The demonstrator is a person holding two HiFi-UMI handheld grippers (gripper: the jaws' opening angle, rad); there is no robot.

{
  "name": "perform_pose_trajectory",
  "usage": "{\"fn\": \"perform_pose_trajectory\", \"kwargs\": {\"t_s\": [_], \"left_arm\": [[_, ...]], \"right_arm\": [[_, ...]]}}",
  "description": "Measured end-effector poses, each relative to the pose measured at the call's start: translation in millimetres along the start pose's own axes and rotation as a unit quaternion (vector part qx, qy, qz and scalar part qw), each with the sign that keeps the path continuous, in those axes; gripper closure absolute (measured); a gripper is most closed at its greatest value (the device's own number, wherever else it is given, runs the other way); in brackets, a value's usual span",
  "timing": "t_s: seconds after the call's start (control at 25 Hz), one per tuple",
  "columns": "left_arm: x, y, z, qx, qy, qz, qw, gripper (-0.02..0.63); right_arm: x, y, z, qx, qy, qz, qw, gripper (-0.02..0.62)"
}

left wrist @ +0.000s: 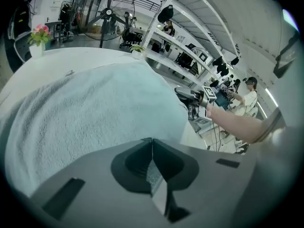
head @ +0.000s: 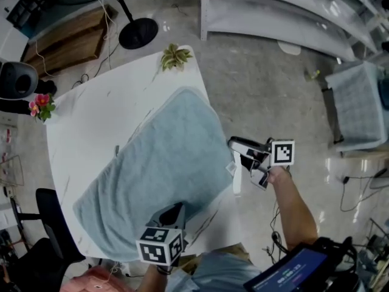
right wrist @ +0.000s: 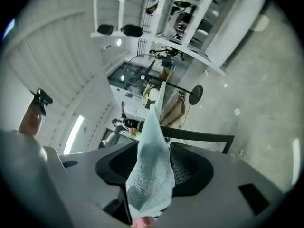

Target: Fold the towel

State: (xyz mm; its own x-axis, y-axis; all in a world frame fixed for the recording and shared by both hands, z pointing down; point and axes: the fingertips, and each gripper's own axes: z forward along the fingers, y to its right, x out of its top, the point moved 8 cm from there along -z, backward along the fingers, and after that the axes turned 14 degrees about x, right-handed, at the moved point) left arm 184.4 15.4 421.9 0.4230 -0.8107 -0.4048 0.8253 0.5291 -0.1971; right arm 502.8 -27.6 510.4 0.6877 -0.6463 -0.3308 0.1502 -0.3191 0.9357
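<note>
A light blue towel [head: 164, 169] lies spread flat on the white table [head: 91, 114], running from the near left to the far right. My left gripper [head: 175, 209] is at its near edge and is shut, with a fold of towel [left wrist: 95, 108] pinched between the jaws [left wrist: 152, 146]. My right gripper [head: 238, 158] is level at the table's right edge, by the towel's right corner. In the right gripper view that corner [right wrist: 149, 175] stands between the jaws [right wrist: 154, 165], which are apart and not pressing on it. From the left gripper view, the right gripper [left wrist: 192, 99] shows beyond the towel.
A small potted plant [head: 175, 56] stands on the table's far corner and pink flowers [head: 41, 105] at its left edge. A fan base [head: 138, 33] and white shelving [head: 292, 11] stand beyond. A black chair [head: 45, 224] is at the near left, a crate [head: 358, 108] at the right.
</note>
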Motion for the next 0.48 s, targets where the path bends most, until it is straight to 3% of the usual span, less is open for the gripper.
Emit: {"fn": "perform_pose_trajectory", "kwargs": {"t_s": [0.16, 0.48], "left_arm": [[-3.5, 0.5, 3.6, -0.004, -0.011, 0.009, 0.9999, 0.597], [0.6, 2.0, 5.3, -0.016, -0.017, 0.022, 0.9995, 0.597]], "right_arm": [[-5.8, 38.1, -13.0, 0.043, 0.054, 0.066, 0.995, 0.352], [6.3, 54.8, 7.9, 0.167, 0.029, 0.079, 0.982, 0.306]]}}
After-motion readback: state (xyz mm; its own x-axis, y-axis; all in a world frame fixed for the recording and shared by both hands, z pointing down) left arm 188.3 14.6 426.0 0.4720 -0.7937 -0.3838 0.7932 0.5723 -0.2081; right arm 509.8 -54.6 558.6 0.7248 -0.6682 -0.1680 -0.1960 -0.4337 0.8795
